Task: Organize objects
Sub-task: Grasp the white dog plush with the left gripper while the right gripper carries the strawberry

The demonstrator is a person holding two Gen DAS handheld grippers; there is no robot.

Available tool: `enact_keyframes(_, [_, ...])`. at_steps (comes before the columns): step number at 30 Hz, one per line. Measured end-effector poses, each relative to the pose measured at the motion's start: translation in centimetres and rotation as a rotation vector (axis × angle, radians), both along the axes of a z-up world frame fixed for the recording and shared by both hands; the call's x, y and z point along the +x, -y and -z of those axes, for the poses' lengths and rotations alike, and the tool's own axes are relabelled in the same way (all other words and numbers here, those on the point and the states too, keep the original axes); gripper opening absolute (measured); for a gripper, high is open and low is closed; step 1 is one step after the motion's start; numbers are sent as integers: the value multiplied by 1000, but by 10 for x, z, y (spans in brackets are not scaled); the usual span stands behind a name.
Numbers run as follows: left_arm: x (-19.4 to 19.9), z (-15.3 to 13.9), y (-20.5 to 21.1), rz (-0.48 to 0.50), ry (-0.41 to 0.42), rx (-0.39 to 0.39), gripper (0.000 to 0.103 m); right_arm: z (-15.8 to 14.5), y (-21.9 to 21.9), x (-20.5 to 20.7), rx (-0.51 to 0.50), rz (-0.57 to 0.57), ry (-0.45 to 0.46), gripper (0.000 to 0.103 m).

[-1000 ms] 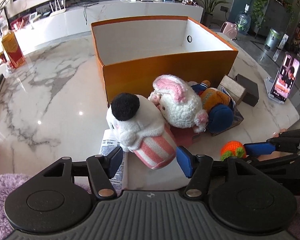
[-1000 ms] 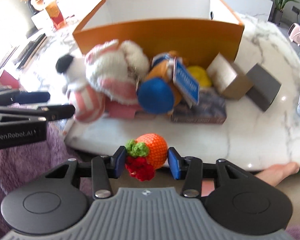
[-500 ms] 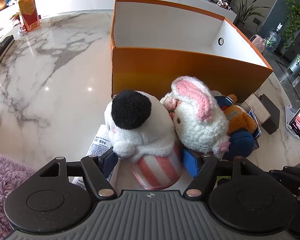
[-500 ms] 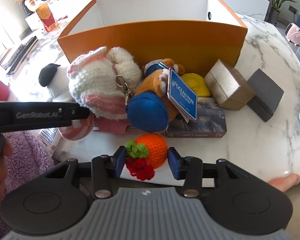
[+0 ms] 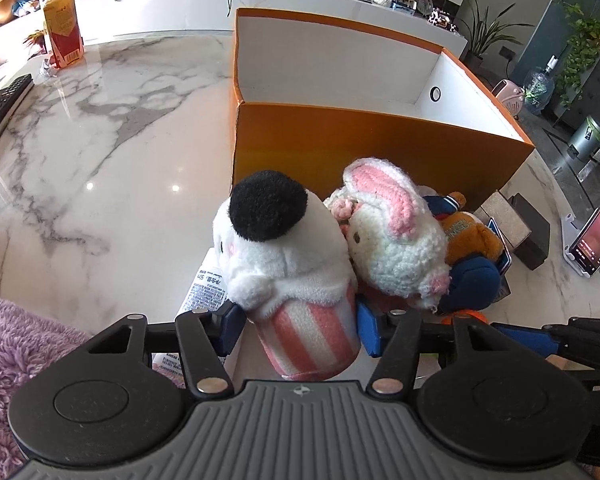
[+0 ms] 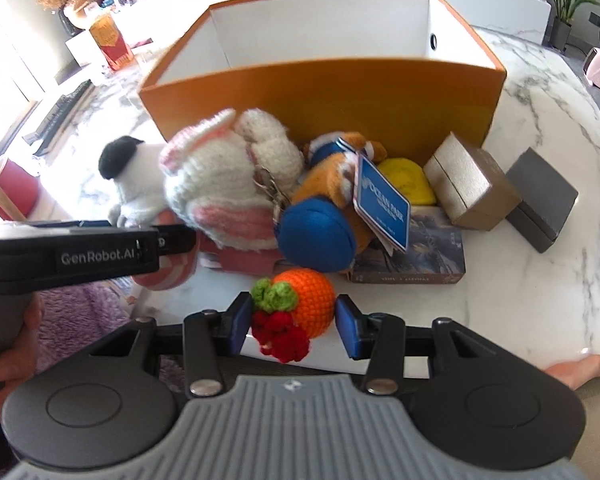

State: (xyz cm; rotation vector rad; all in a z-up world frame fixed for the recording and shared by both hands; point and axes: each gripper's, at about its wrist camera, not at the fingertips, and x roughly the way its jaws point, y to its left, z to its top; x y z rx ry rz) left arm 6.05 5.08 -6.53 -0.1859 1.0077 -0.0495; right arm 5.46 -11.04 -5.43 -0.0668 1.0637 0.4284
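Observation:
An open orange box (image 5: 380, 152) with a white inside stands on the marble table; it also shows in the right wrist view (image 6: 324, 96). My left gripper (image 5: 300, 326) has its blue pads on either side of the striped base of a white plush with a black pom-pom (image 5: 284, 264). My right gripper (image 6: 292, 322) is shut on an orange crochet fruit with green and red bits (image 6: 300, 304), just above the table's front edge. A white-and-pink crochet bunny (image 6: 228, 184) and an orange-and-blue plush with a blue tag (image 6: 328, 208) lie in front of the box.
A beige box (image 6: 472, 184), a dark grey box (image 6: 540, 200), a flat printed box (image 6: 420, 248) and a yellow item (image 6: 404, 180) lie by the box's right front. A phone on a stand (image 5: 596, 240) is at right, a juice carton (image 5: 62, 32) far left.
My left gripper has moved forward around the white plush's striped base and its pads now sit against it. My right gripper has moved closer to the box, still holding the crochet fruit.

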Motion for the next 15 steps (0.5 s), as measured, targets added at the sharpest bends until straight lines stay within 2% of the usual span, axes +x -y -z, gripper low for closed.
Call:
enact_keyframes(9, [-26, -49, -8, 19, 97, -21, 66, -45, -3, -12, 58, -44, 96, 47])
enact_keyframes(15, [-22, -88, -5, 72, 195, -23, 66, -80, 0, -5, 88, -45, 199, 47])
